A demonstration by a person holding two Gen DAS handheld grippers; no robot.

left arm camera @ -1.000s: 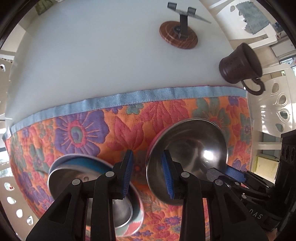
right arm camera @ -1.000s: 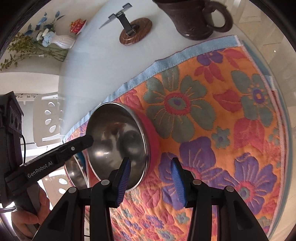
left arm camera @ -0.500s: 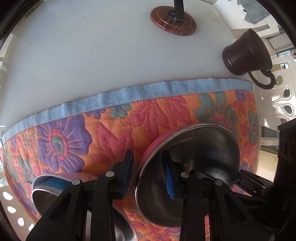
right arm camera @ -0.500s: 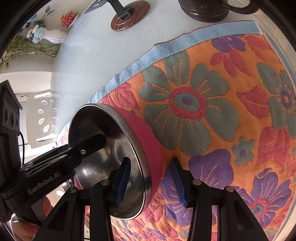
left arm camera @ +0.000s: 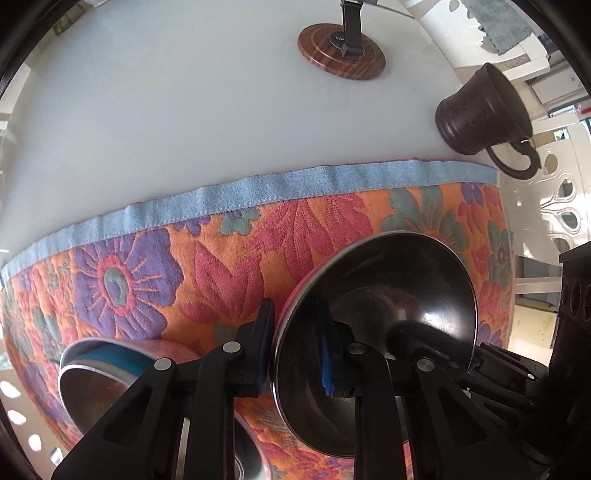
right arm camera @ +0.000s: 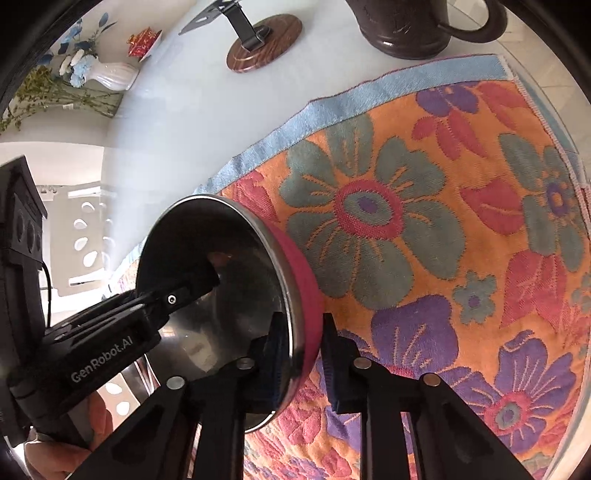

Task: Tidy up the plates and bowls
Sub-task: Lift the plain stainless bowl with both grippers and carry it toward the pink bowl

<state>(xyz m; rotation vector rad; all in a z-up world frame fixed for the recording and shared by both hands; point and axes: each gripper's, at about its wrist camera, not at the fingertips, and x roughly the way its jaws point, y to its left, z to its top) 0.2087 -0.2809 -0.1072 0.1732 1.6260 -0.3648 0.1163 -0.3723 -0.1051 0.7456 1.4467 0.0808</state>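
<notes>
The pink bowl (left arm camera: 373, 332), tilted above the floral mat (left arm camera: 229, 258), is pinched at opposite rim points by the left gripper (left arm camera: 295, 350) and the right gripper (right arm camera: 301, 354).

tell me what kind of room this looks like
Probably a home dining area: a white table with a floral placemat, a vase of flowers, a brown mug and white chairs around it.

blue bowl (left arm camera: 110, 363) half behind left gripper's fingers (left arm camera: 264, 350), brown jug (right arm camera: 417, 26) top cropped, stand (left arm camera: 351, 26) cut off
</notes>
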